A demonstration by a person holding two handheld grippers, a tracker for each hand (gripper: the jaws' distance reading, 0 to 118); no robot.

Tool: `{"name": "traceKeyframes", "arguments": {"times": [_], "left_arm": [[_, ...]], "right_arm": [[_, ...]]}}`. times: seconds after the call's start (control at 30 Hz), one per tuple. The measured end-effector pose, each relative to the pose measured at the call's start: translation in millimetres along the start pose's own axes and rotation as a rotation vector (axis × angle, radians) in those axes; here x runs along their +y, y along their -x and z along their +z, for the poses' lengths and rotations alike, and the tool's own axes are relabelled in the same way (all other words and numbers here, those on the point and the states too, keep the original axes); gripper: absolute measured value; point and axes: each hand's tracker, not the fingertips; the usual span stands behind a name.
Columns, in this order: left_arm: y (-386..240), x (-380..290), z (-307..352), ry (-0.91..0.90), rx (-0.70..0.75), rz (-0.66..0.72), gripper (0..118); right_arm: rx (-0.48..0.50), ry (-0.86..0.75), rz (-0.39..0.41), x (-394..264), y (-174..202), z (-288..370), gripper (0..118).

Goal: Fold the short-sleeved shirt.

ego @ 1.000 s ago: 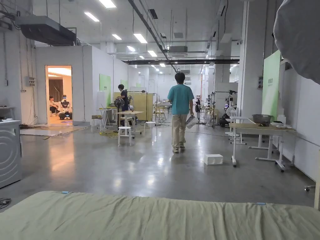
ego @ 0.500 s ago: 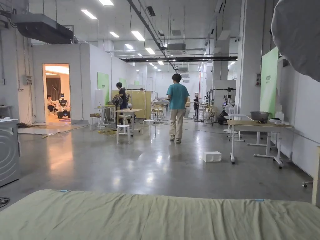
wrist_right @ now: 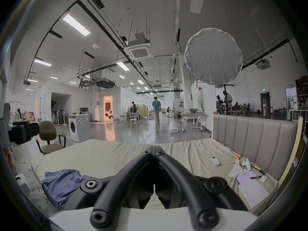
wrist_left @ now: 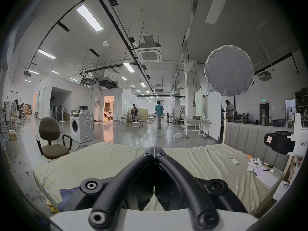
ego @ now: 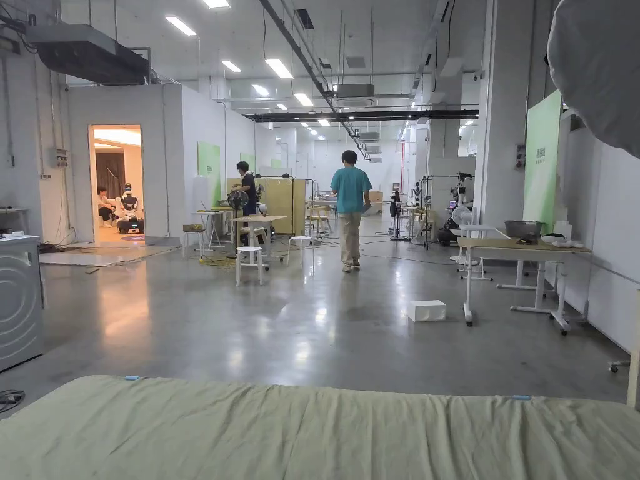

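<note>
Your left claw and right claw both hover above the bed, jaws pressed together and holding nothing. The blue shirt lies crumpled at the bed's left corner.

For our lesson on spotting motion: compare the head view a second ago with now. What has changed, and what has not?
The person in the teal shirt has walked farther away down the hall. The white box on the floor, the stool and the bed lie as before; small shifts come from the camera.
</note>
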Motion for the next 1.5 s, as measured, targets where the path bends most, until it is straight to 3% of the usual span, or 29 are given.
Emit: {"name": "traceKeyframes", "arguments": {"times": [0.33,0.47,0.57,0.63,0.67,0.7,0.73,0.83,0.9,0.93,1.0,1.03,1.07,1.1,1.23,1.27,1.33,1.37,1.4,1.43,1.47,1.5], "left_arm": [[3.4,-1.7,0.0,0.003,0.011,-0.021,0],[0.5,-7.5,-2.3,0.019,0.039,-0.310,0],[8.4,-5.3,1.0,0.007,0.006,-0.282,0],[0.1,-14.4,-1.0,0.018,0.041,-0.534,0],[-7.4,-29.7,-1.8,0.014,0.068,-0.816,0],[-9.4,-38.7,-2.1,0.014,0.075,-0.976,0],[-11.1,-59.5,-2.9,0.043,0.042,-1.188,0],[-0.4,-110.1,5.9,0.081,-0.161,-1.610,0],[11.5,-147.4,18.7,0.118,-0.294,-1.738,0],[13.7,-154.8,24.5,0.137,-0.353,-1.743,0],[17.5,-163.3,28.2,0.156,-0.420,-1.701,0],[20.2,-164.1,25.9,0.190,-0.396,-1.617,0],[17.7,-158.3,21.5,0.209,-0.374,-1.560,0],[15.3,-143.3,12.4,0.220,-0.255,-1.389,0],[34.6,-54.2,-9.7,0.246,-0.068,-0.396,0],[50.8,-40.3,-9.3,0.231,-0.062,-0.171,0],[82.7,-38.1,-3.3,0.190,-0.087,0.309,0],[91.2,-41.5,-1.5,0.196,-0.107,0.214,0],[91.8,-45.3,1.9,0.191,-0.142,0.182,0],[84.8,-43.2,5.3,0.174,-0.146,0.302,0],[80.7,-41.6,7.2,0.173,-0.125,0.291,0],[75.9,-37.9,6.3,0.177,-0.095,0.142,0]], "right_arm": [[-0.001,0.003,0.017,-1.2,1.7,-0.1,0],[-0.013,0.008,0.170,3.4,2.4,-1.0,0],[-0.022,0.011,0.186,1.8,2.3,-3.6,0],[-0.010,0.025,0.345,0.5,7.7,-5.0,0],[0.001,0.000,0.563,-3.4,16.8,-3.8,0],[0.004,-0.002,0.746,-12.9,23.5,-3.3,0],[0.026,-0.003,0.981,-26.8,31.5,-3.3,0],[0.237,-0.021,1.579,-81.0,39.4,6.5,0],[0.425,-0.002,1.768,-118.2,38.0,23.6,0],[0.491,0.029,1.767,-122.3,28.7,27.0,0],[0.517,0.081,1.700,-114.6,28.5,24.3,0],[0.480,0.101,1.644,-107.8,29.9,17.7,0],[0.380,0.111,1.555,-99.0,26.3,12.1,0],[0.304,0.103,1.433,-86.8,27.7,5.8,0],[0.016,0.091,0.561,-42.8,-12.3,-5.1,0],[-0.029,0.094,0.333,-37.7,-25.0,-3.4,0],[-0.052,0.112,-0.049,-43.1,-47.8,1.2,0],[-0.026,0.182,-0.216,-50.1,-52.6,1.7,0],[-0.045,0.228,-0.267,-53.7,-55.4,1.7,0],[-0.018,0.205,-0.213,-50.4,-55.0,-1.2,0],[-0.015,0.181,-0.130,-45.9,-52.7,-2.2,0],[-0.016,0.172,-0.082,-42.2,-46.3,-2.6,0]]}}
